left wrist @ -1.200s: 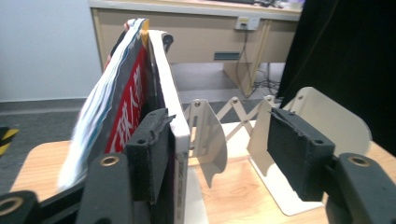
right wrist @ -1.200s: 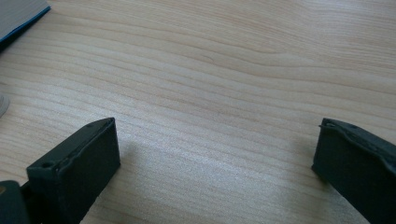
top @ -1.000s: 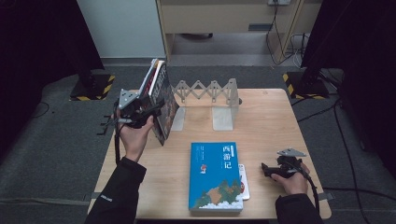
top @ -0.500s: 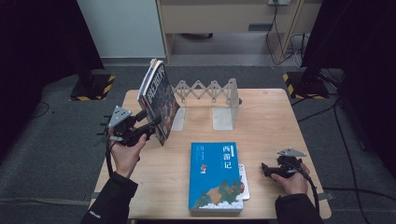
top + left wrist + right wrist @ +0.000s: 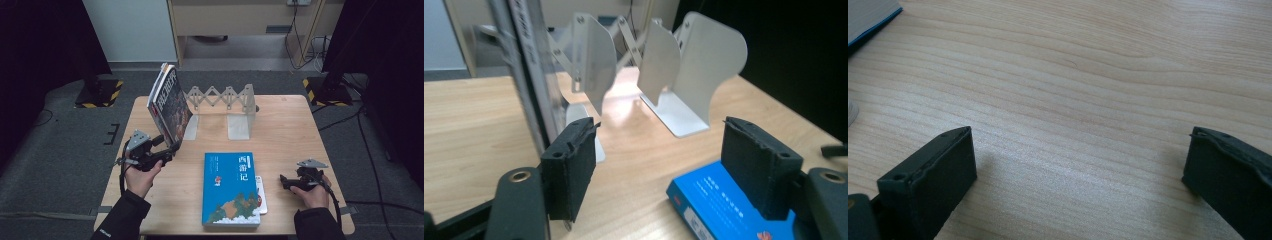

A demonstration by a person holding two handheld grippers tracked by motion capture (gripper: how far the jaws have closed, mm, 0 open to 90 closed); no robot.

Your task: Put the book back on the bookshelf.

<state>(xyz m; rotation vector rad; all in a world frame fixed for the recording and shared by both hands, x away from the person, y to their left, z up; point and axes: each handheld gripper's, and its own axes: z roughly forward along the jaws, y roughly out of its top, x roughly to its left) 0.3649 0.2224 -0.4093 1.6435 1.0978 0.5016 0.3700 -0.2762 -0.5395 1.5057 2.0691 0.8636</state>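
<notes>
One book (image 5: pixel 169 104) is standing, leaning against the left end of the white bookend rack (image 5: pixel 223 98), so that part looks done; a blue book (image 5: pixel 231 188) is lying flat at the table's (image 5: pixel 300 130) near edge, waiting its turn. Left gripper (image 5: pixel 169 151) is sitting just beside the standing book's foot, its jaws having just been opening, nothing between them. Right gripper (image 5: pixel 286 181) is resting wide open and empty on the table. Upright book is showing a dark printed cover, tilted leftward.

A blue paperback book (image 5: pixel 231 189) lies flat on the light wooden desk (image 5: pixel 292 128), in front of the white metal folding bookend rack (image 5: pixel 226 102); a white card (image 5: pixel 262 195) peeks from under the book's right edge.
</notes>
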